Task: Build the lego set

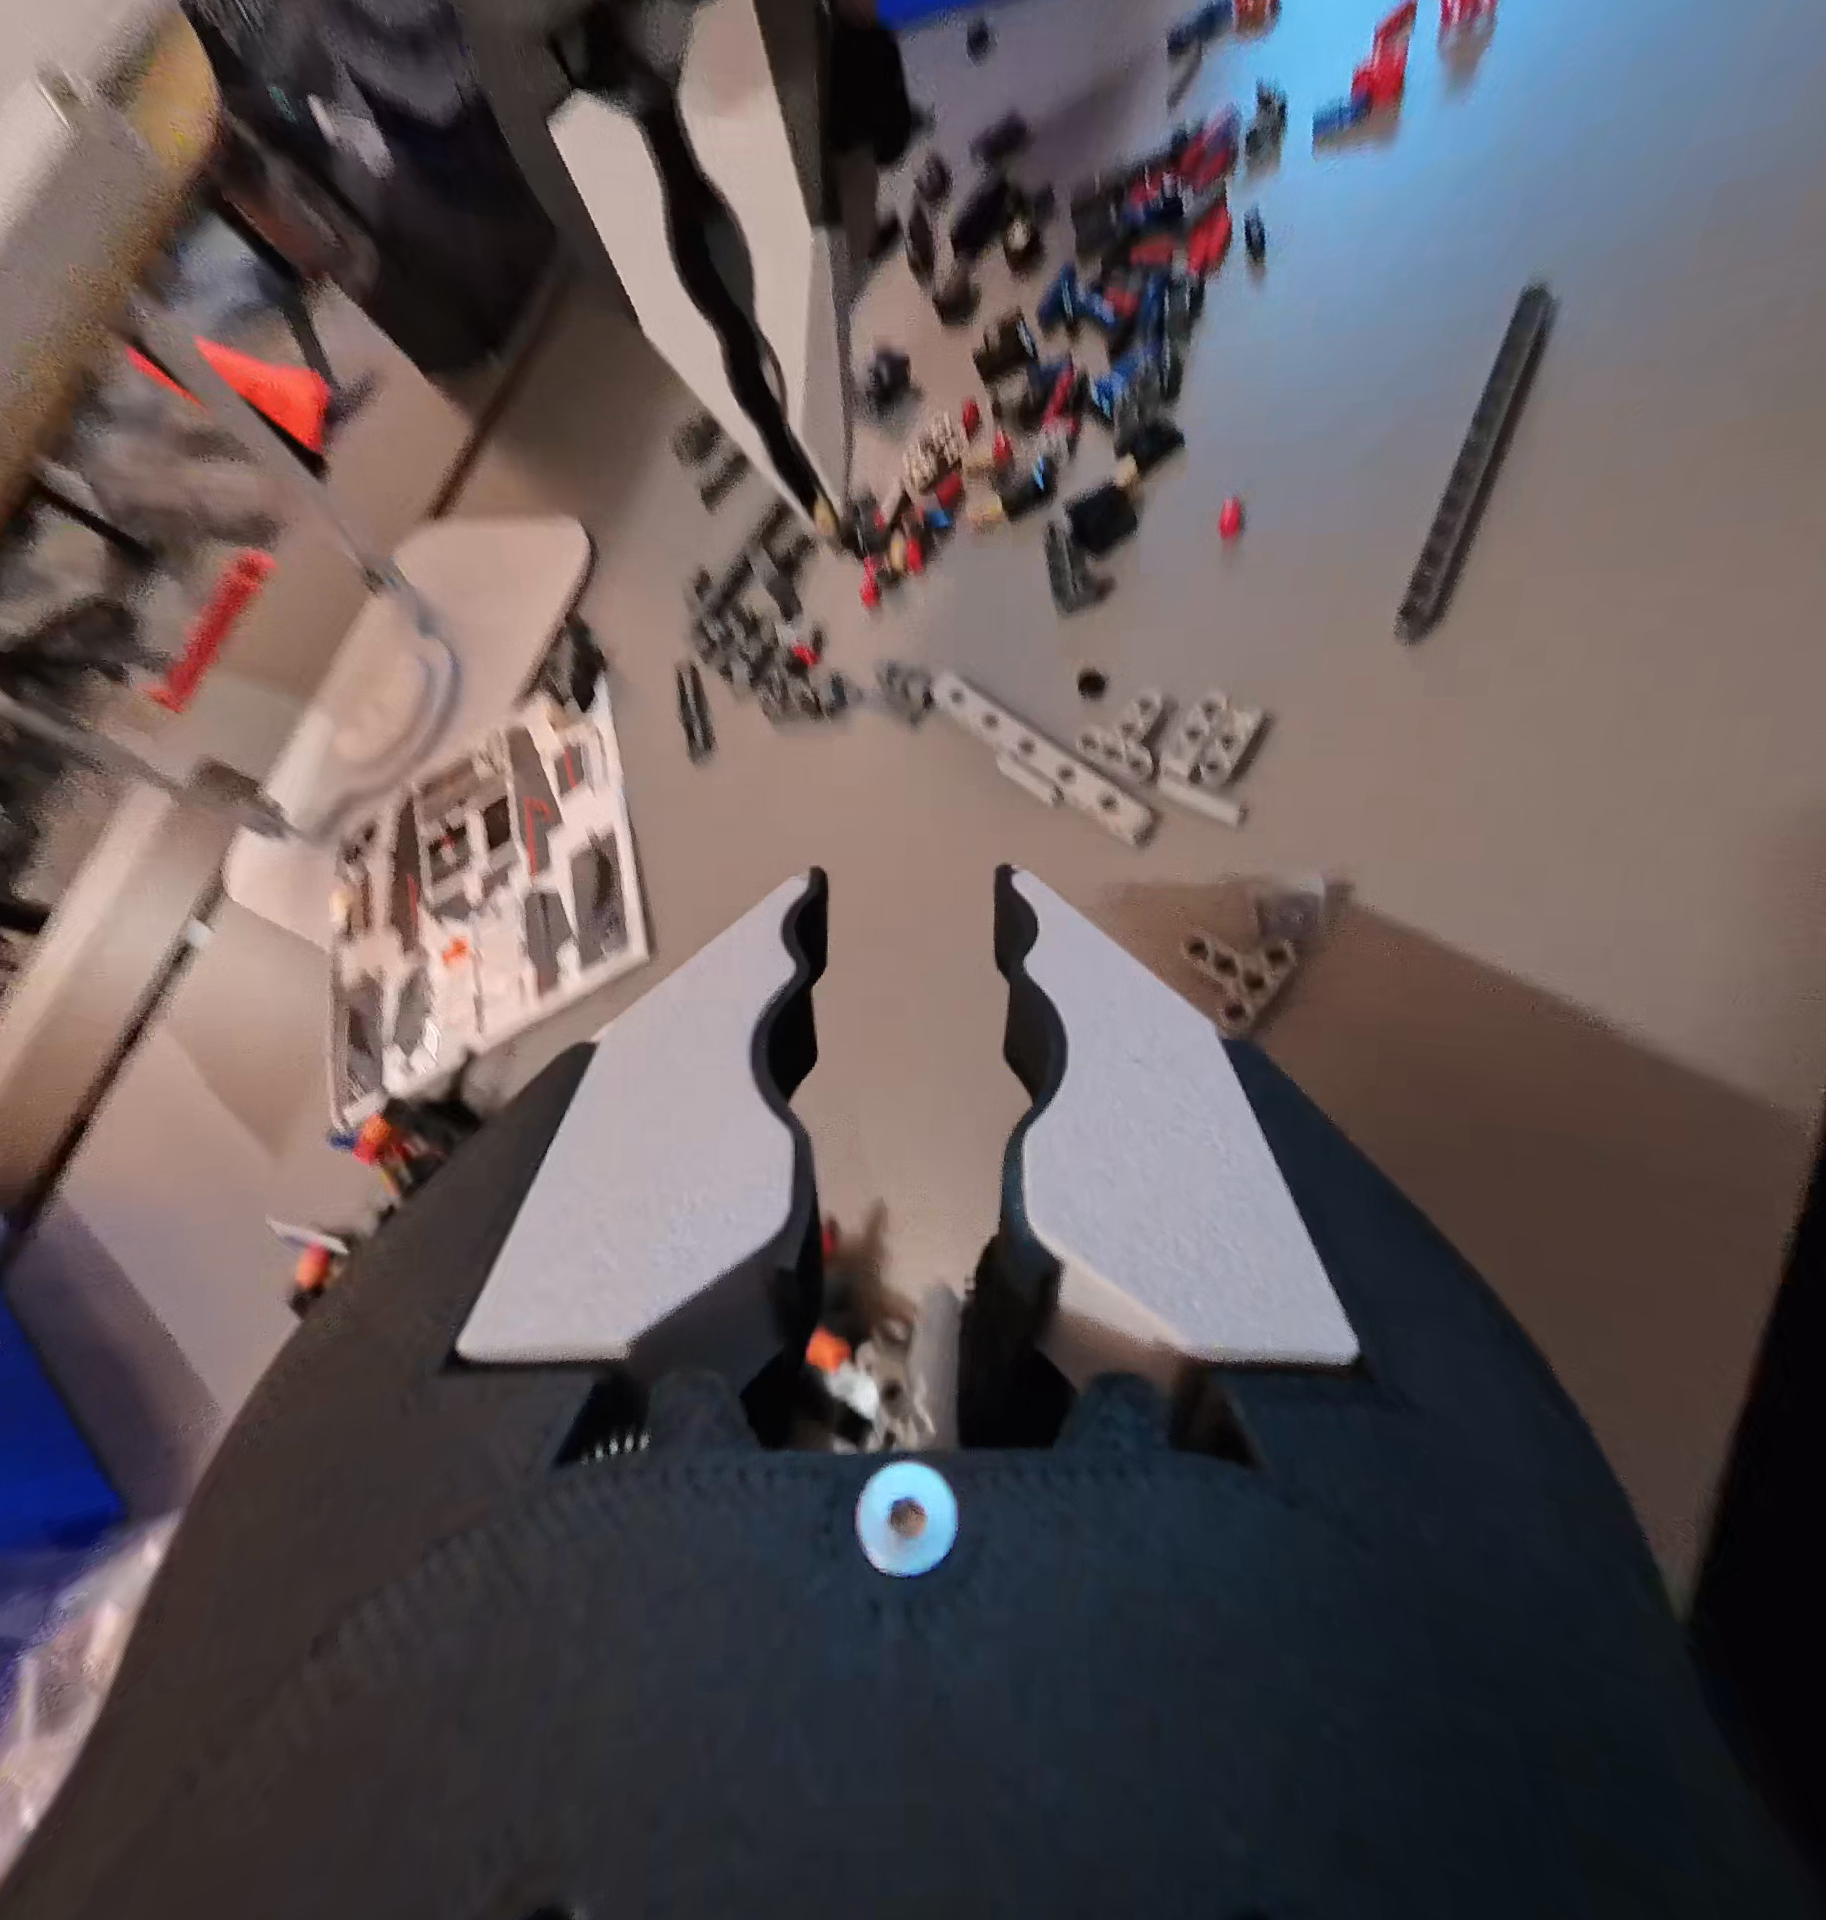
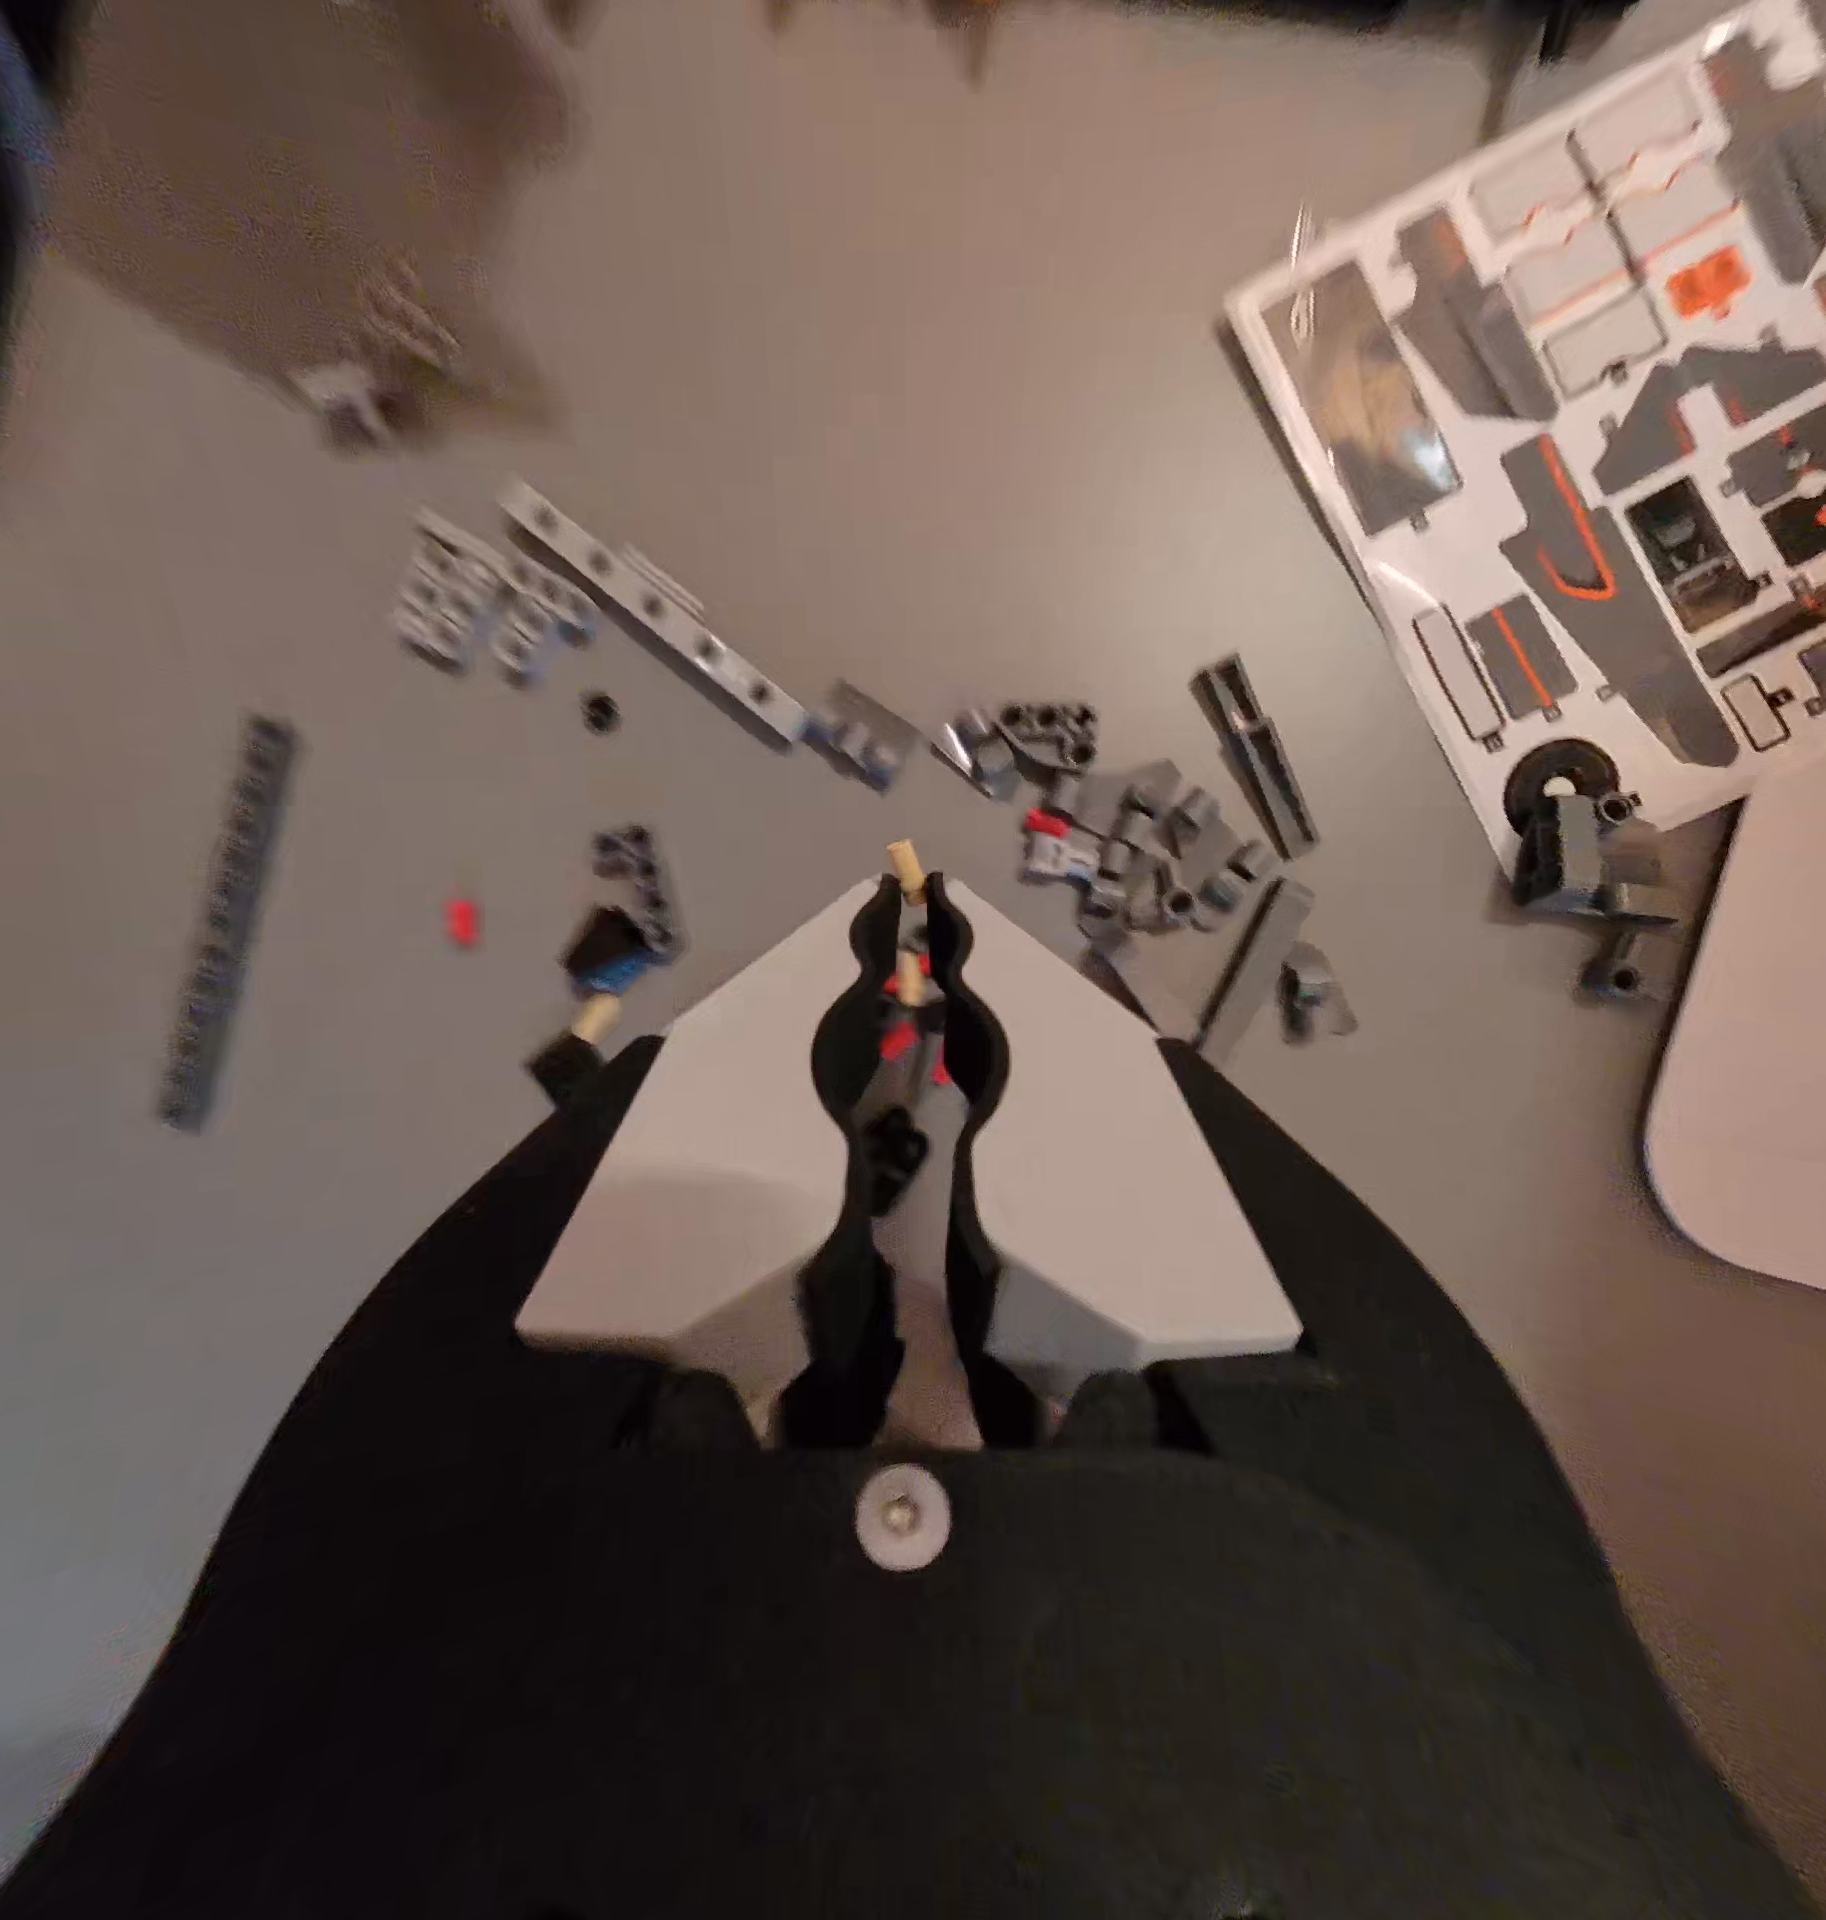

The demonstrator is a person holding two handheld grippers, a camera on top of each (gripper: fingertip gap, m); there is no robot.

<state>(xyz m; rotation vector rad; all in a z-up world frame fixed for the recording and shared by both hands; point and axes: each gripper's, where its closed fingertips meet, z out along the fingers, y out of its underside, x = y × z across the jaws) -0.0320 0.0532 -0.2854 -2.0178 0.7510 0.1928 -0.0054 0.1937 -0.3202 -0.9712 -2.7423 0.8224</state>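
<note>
A small tan peg (image 2: 906, 864) is pinched at the very tip of the right gripper (image 2: 907, 894), its long axis pointing forward and slightly left, one end jutting past the closed fingers. Below lies a plain grey-brown table (image 2: 888, 416) scattered with grey, black, red and blue lego pieces (image 2: 1148, 842), a long dark beam (image 2: 228, 920) on the left and a sticker sheet (image 2: 1615, 457) at upper right. The left gripper (image 1: 910, 883) hovers empty above the table, fingers apart. Shelves and clutter (image 1: 161, 416) blur behind.
</note>
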